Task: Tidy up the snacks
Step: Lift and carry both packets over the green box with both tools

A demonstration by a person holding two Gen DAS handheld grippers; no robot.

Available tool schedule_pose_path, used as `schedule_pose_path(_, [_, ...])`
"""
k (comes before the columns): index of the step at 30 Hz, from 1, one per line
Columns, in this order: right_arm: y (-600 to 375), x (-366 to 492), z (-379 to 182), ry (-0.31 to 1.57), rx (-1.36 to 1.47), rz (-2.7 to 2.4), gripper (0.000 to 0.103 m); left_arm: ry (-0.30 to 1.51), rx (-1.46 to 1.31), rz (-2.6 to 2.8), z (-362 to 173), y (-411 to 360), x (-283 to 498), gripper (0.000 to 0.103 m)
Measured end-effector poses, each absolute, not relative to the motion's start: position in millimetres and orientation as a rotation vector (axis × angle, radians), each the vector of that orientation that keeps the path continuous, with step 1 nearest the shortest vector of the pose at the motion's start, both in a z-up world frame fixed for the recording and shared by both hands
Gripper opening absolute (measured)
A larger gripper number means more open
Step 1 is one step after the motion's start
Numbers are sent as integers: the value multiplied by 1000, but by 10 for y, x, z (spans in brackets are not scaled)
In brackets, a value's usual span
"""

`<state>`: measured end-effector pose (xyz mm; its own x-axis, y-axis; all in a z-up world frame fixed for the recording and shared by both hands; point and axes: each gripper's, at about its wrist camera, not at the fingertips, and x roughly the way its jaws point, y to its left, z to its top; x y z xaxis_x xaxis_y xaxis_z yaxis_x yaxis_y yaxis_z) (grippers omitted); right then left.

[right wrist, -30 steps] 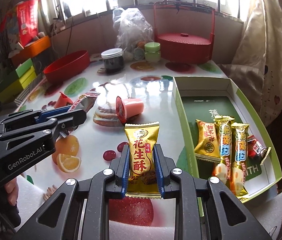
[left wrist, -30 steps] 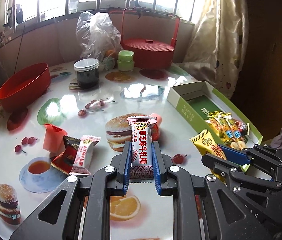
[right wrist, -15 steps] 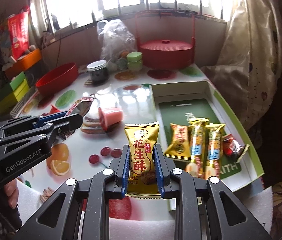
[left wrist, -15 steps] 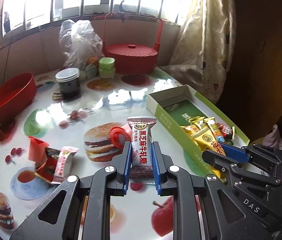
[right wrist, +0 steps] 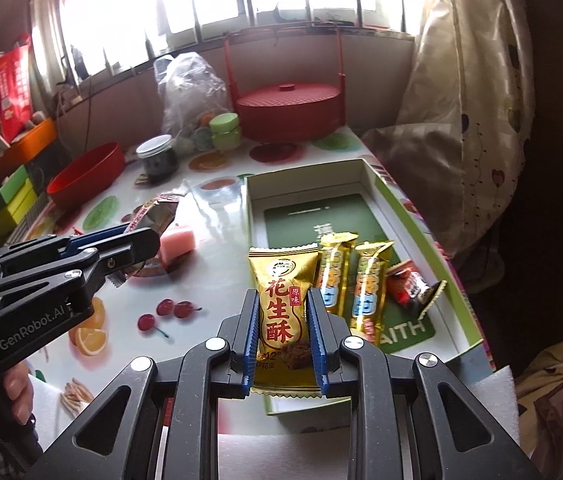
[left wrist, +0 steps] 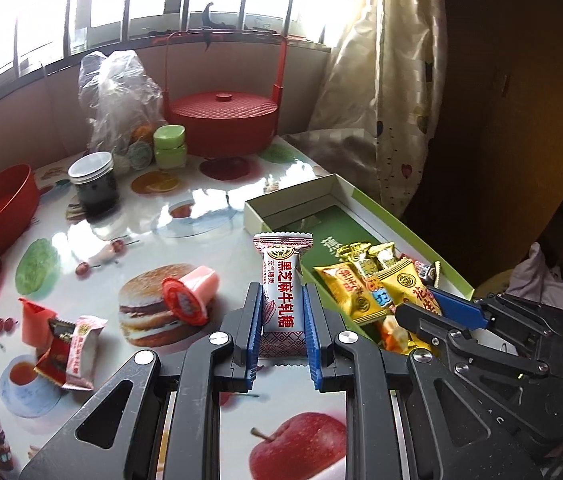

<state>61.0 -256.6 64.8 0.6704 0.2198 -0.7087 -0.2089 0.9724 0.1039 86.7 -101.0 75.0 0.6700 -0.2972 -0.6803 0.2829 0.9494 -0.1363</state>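
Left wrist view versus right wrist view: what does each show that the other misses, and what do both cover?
Only the left wrist view shows the wrapped candies lying loose near the table's left edge, and the jelly cup's red lid.

Only the right wrist view shows the stacked green boxes, the red packet by the window, and the person's hand on the left gripper's handle.

Both show the green box holding gold-wrapped snacks, the red lidded basket, the left gripper shut on a white sesame candy, and the right gripper shut on a gold peanut candy.
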Motion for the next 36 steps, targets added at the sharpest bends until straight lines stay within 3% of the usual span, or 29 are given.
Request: schedule_pose_path(36, [-3206, 785, 452, 834, 89, 70, 22, 833, -24, -419, 532, -1503, 1300, 20])
